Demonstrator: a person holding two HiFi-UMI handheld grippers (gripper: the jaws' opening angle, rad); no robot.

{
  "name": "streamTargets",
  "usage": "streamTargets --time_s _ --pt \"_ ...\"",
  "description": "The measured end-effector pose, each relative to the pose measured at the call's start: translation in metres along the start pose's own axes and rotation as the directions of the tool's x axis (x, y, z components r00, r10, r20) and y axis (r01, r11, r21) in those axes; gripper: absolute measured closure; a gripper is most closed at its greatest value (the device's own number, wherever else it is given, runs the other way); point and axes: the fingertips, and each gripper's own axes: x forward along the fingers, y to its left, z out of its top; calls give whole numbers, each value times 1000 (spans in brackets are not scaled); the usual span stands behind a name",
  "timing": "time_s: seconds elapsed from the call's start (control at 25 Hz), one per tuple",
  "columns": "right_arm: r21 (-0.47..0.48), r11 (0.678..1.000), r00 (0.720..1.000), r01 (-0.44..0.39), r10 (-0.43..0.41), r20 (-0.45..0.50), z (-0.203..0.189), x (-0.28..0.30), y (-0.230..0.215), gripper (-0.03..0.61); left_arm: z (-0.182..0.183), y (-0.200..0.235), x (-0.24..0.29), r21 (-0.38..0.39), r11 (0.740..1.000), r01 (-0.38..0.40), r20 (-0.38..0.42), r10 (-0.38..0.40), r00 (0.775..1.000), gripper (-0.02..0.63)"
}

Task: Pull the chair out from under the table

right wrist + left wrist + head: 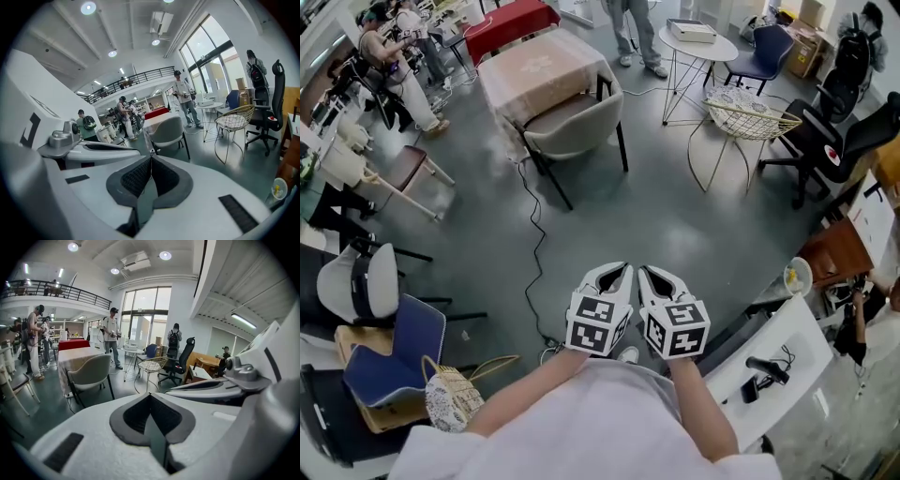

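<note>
Room: grey floor (656, 225) — chair (577, 122) tucked at counter (534, 66), far off.
Tongs: left tongs (617, 270), right tongs (649, 272) closed, empty.
Handling: likely stiff, light — grip backrest rim.

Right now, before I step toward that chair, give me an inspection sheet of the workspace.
Surface: grey floor.
Job's things: beige chair tucked against the cloth-covered table, not yet pulled out.
Clutter: woven bag at lower left; wire chair and black office chair at right.
Grippers: left gripper and right gripper both shut and empty, side by side, well short of the chair.
Cables: black cable runs across the floor from the table's foot toward the person.
Surroundings: people standing at far left; round white table behind the wire chair.
</note>
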Motion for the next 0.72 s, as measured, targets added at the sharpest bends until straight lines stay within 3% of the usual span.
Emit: streamTargets --time_s 0.36,0.72 --pt "-11 999 999 34 -34 -22 28 43 -32 575 27 26 49 -6 999 39 -7 -39 999 607" --pt "-2 999 998 47 -47 -30 68 105 -48 575 62 79 93 -26 998 66 -11 -66 998 607"
